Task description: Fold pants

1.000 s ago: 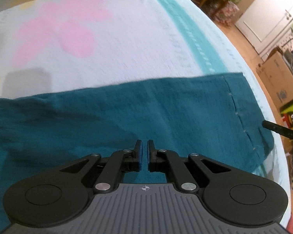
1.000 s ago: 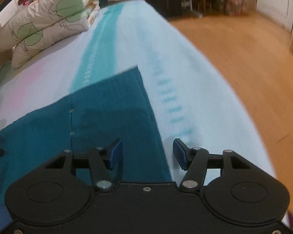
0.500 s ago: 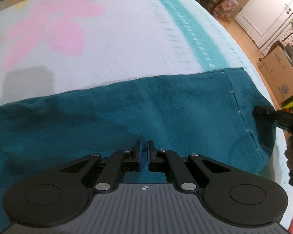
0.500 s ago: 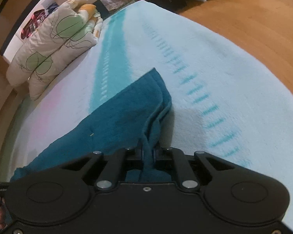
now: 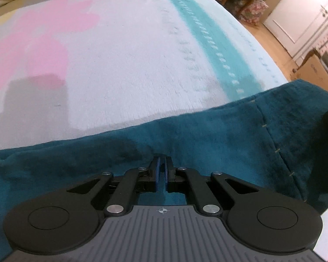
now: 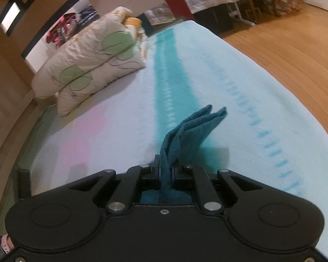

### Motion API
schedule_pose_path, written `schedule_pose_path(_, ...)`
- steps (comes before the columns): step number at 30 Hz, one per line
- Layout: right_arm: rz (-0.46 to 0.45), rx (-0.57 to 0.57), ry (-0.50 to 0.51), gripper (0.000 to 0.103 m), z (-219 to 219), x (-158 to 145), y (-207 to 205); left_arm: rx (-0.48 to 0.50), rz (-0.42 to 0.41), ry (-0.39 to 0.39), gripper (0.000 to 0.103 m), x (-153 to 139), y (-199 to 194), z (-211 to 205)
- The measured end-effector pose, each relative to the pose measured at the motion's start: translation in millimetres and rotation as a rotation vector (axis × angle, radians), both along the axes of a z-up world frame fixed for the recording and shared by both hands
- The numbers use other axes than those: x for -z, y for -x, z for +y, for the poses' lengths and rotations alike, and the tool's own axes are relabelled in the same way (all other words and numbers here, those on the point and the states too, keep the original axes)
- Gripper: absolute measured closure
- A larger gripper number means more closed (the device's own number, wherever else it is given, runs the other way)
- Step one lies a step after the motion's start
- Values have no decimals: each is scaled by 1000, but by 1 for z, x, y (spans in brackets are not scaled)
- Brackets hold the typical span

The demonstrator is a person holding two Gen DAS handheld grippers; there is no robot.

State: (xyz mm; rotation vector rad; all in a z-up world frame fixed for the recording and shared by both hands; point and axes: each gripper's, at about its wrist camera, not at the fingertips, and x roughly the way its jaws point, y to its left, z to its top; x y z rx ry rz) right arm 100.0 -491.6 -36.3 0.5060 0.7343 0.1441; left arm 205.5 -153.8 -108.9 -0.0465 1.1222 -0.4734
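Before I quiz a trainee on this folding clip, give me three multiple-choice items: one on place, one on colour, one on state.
1. Where do the pants lie?
A. on the bed blanket
B. on the floor
C. on a chair

2. What colour are the pants?
A. red
B. dark teal
C. white

3. What are the right tongs doing?
A. standing wide open
B. clamped on pants fabric
C. gripping a pillow

Answers: 1 A, the cloth spreads over the blanket; 2 B, teal in both views; 3 B, a fold of fabric rises from between the closed tongs.
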Motion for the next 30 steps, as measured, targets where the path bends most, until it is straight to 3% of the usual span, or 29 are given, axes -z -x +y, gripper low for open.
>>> schedule_pose_path(8,-73,-115,0,87,92,-58,-4,-117,-12,36,98,-26,24,101)
schedule_pose_path(14,-119,-279,-56,87,193,-70,-8,-210,-54,19,98,-40,54,191)
schedule_pose_path(18,-86,-392,-73,86,270,-44,-14,-284,-58,2,98,-42,76,240)
schedule_pose_path(21,-29,-454,-77,86,320,-7,-17,-337,-47,-5,98,-39,89,268)
schedule_pose_path(24,32,-489,-4,83,360,32,-16,-384,-25,2,98,-36,100,289)
schedule_pose_path(26,58,-520,35,76,377,54,-12,-406,-14,9,98,-37,106,299)
schedule_pose_path(27,70,-534,33,66,380,62,-11,-413,-10,13,98,-37,108,300)
schedule_pose_path(30,72,-553,-37,52,372,67,-5,-426,-10,31,98,-43,112,303)
